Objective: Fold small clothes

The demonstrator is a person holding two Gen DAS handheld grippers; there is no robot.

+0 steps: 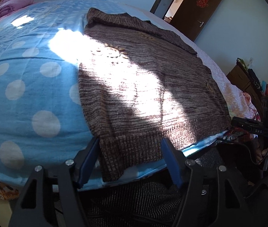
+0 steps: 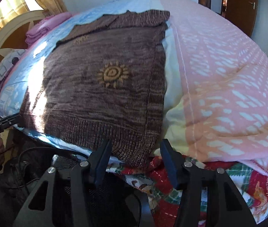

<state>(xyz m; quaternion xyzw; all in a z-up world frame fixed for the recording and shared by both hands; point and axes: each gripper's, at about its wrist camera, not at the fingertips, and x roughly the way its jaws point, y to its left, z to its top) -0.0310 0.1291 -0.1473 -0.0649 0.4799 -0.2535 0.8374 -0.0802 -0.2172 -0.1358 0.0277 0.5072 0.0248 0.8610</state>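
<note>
- Brown knit sweater (image 1: 145, 87) lies flat on the bed, its ribbed hem at the near edge of the blue dotted sheet (image 1: 30, 87), one hem corner hanging a bit over the side.
- Left gripper (image 1: 130, 160) straddles the hem's left corner with the jaws partly apart; I can't see the pads actually pinching the knit.
- Right gripper (image 2: 135, 158) does the same at the other hem corner, also half open, fabric between the fingers but not clamped.
- Looks like the grab step to me: both need to close on the hem, then lift it toward the collar (keeping the edge level).
- Right wrist view shows the sun motif (image 2: 113, 74) clearly, plus the pink quilt (image 2: 228, 79) beside the sweater.
- Left wrist view washes that out with sunlight, but shows the open door (image 1: 196, 9).
</note>
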